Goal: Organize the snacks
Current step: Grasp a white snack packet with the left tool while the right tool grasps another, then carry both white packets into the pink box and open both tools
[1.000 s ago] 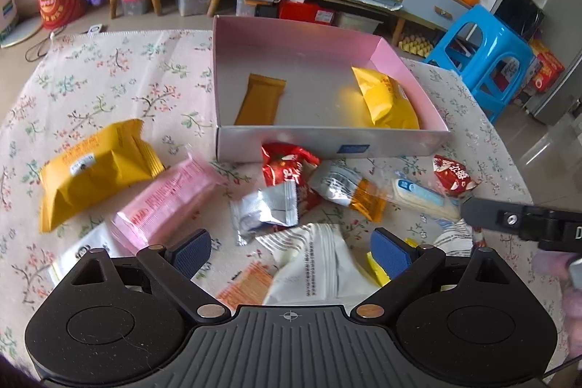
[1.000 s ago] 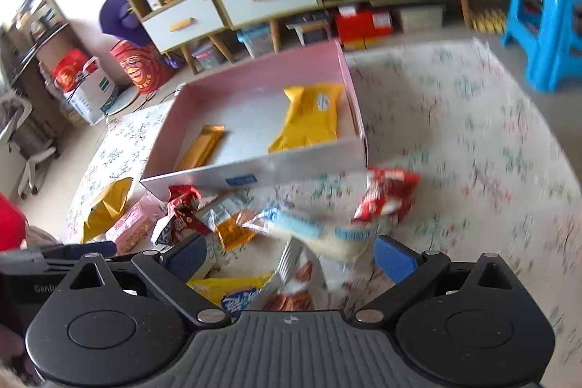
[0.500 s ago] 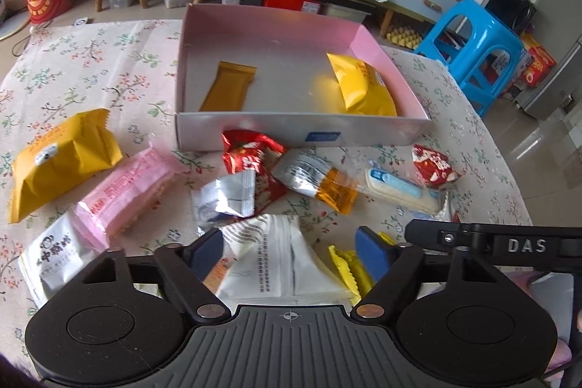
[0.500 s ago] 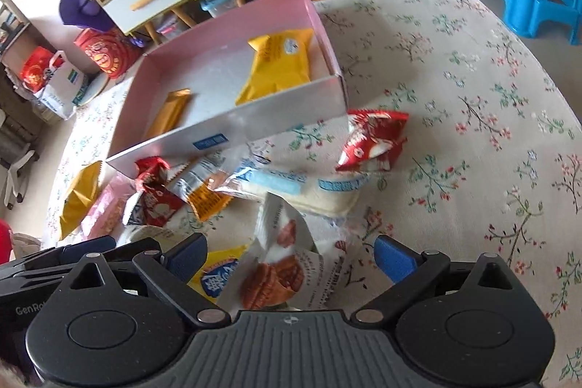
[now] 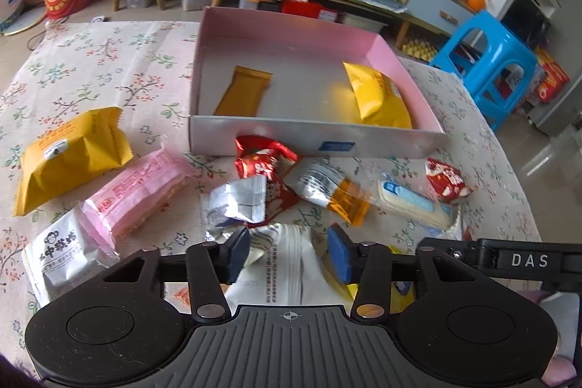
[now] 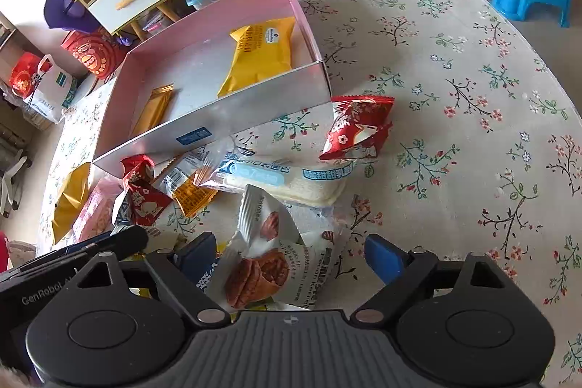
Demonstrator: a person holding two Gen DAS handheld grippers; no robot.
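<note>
My left cam sits low over the snack pile, facing straight at the pink box (image 5: 316, 140) front wall. My right cam looks from the right side, angled leftward at it. Both catch the box and red packet (image 5: 446, 180) (image 6: 358, 128).

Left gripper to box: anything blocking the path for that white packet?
Several loose snacks. Between the white packet in the left gripper and the pink box lie a silver packet, a red packet and an orange-ended packet, so lift over them.

left claw (image 5: 287, 255) straddling white packet (image 5: 287, 275), pink box (image 5: 400, 60)
</note>
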